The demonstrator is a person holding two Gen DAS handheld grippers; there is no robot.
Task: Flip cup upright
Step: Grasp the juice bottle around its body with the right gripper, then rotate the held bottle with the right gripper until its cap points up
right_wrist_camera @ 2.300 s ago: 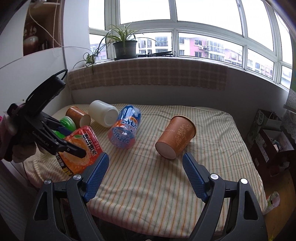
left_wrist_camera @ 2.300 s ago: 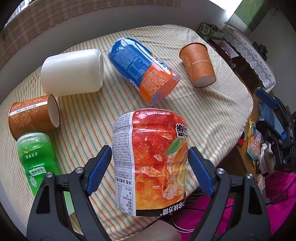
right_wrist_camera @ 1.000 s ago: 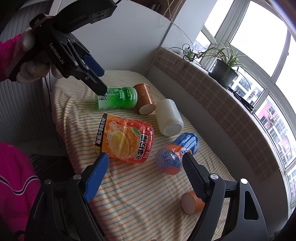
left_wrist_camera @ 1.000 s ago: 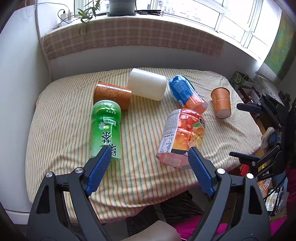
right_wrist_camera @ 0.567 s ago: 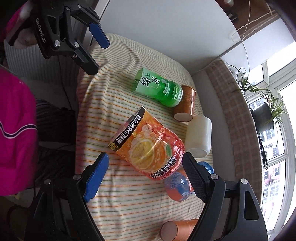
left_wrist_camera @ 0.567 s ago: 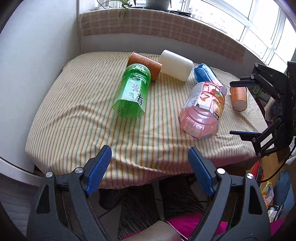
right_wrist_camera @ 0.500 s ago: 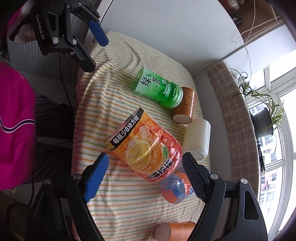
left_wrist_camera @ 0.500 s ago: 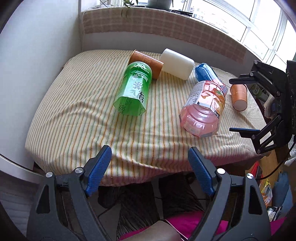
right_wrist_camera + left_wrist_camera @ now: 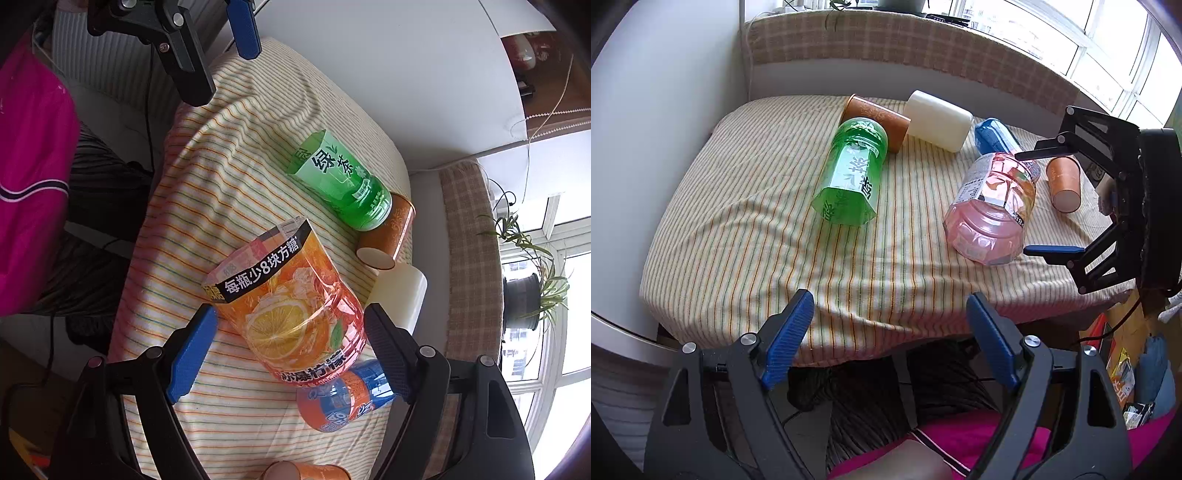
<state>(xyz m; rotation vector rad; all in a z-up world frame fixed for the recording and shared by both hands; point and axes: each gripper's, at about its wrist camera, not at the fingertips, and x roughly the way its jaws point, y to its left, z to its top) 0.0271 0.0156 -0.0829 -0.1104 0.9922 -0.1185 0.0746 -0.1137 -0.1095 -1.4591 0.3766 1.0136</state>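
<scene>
On striped cloth (image 9: 746, 236): ribbed clear-plastic orange cup (image 9: 291, 314) lying sideways, glossy label.

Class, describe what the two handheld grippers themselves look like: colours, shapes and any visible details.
Both match. The left gripper and right gripper have black plastic scissor-like frames with triangular cut-outs and silver pivot screws. Each finger ends in a ribbed blue pad. The person behind them wears bright pink clothing with a thin stripe.

Glossy clear plastic orange cup (image 9: 291, 314) and green cup (image 9: 851, 173) lie on matt striped cloth (image 9: 746, 236)
</scene>
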